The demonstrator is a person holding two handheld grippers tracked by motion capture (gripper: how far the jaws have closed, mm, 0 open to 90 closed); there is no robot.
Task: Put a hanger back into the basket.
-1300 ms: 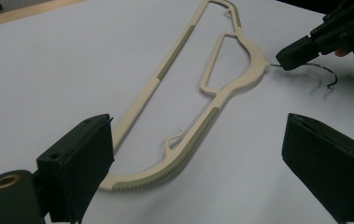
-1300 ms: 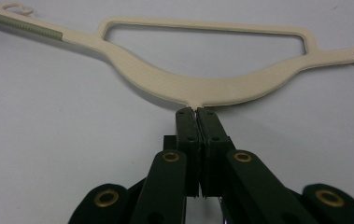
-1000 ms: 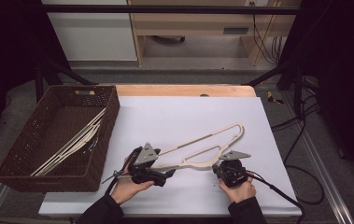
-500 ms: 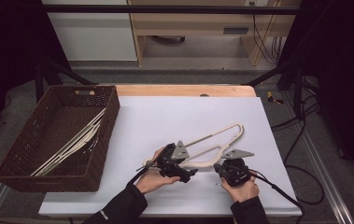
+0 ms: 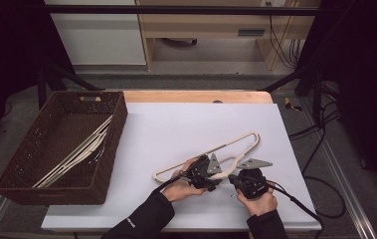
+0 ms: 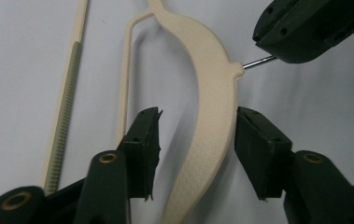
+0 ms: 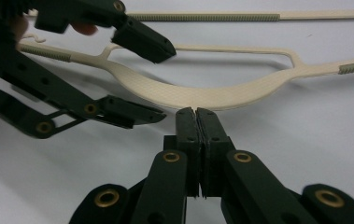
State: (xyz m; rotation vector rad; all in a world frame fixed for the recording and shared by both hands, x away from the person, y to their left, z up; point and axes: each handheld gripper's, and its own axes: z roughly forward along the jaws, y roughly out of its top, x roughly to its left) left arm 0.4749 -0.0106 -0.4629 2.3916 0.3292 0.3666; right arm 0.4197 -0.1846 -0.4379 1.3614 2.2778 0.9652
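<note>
The hanger (image 5: 211, 155) lies flat on the white table (image 5: 176, 124), near its front edge and well right of the basket (image 5: 61, 144) that already holds other hangers (image 5: 76, 149). The right hand-held gripper (image 5: 235, 180) has its jaws closed flat together on the metal hook stub (image 6: 258, 62) at the hanger's neck; in the right gripper view the jaws meet just under the curved shoulder (image 7: 198, 95), and the hook itself is hidden between them, so how much of it they hold I cannot tell. The left hand-held gripper (image 5: 215, 172) is about half open, straddling the broad shoulder (image 6: 212, 112); its jaws have just been closing, yet neither pad (image 6: 144, 140) presses the plastic so far, with a clear gap on one side. The likely trouble is that the shoulder is curved and smooth, so jaws closing off-centre could push it sideways or slip along it, twisting the hanger about the thin hook and pulling that out of the right grip. A lift begun before the left pads bite would leave the whole weight on the hook, and the far end would swing and sag. Compared with a second ago, the left hand-held gripper has moved from the hanger's left arm to beside the right one, while the hanger and right hand-held gripper sit where they were.
</note>
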